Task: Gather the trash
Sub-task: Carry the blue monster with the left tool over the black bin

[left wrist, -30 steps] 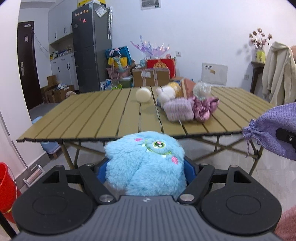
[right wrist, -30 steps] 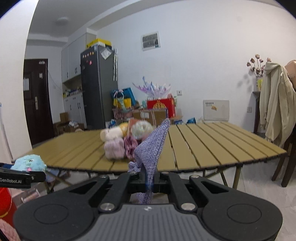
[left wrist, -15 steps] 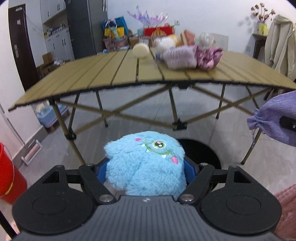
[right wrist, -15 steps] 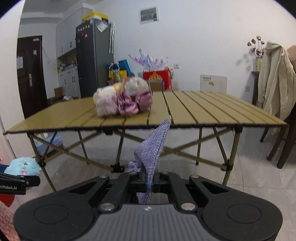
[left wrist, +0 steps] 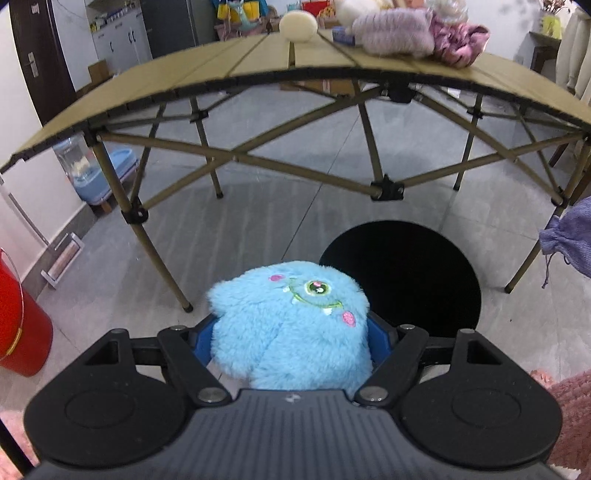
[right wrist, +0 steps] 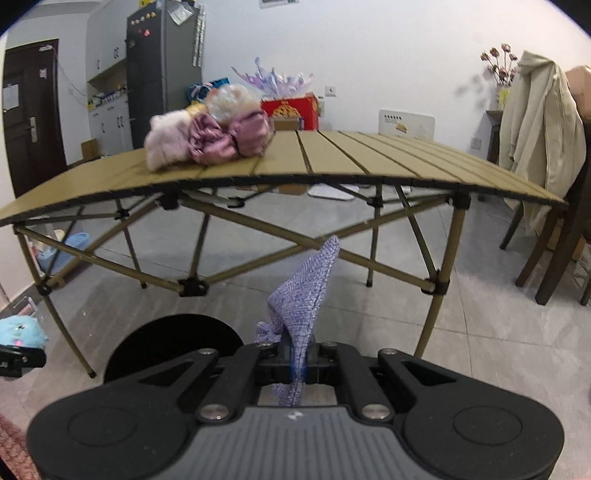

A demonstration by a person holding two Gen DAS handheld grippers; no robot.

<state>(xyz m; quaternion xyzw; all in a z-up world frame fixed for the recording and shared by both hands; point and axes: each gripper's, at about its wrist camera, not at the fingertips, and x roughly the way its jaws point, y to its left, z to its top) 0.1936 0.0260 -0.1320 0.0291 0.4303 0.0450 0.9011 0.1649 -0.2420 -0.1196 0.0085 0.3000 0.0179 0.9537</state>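
Left fingers (left wrist: pixel 291 339) grip a blue plush (left wrist: pixel 291 321), right fingers (right wrist: pixel 297 365) pinch a purple pouch (right wrist: pixel 306 288), black bin (left wrist: pixel 402 280) below.

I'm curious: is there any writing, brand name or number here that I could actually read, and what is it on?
Nothing reads clearly.
White board behind the table: dark print, too blurred.
Notes on the fridge: too small.
Paper on the door: too small.
Red box: gold pattern, no legible words.
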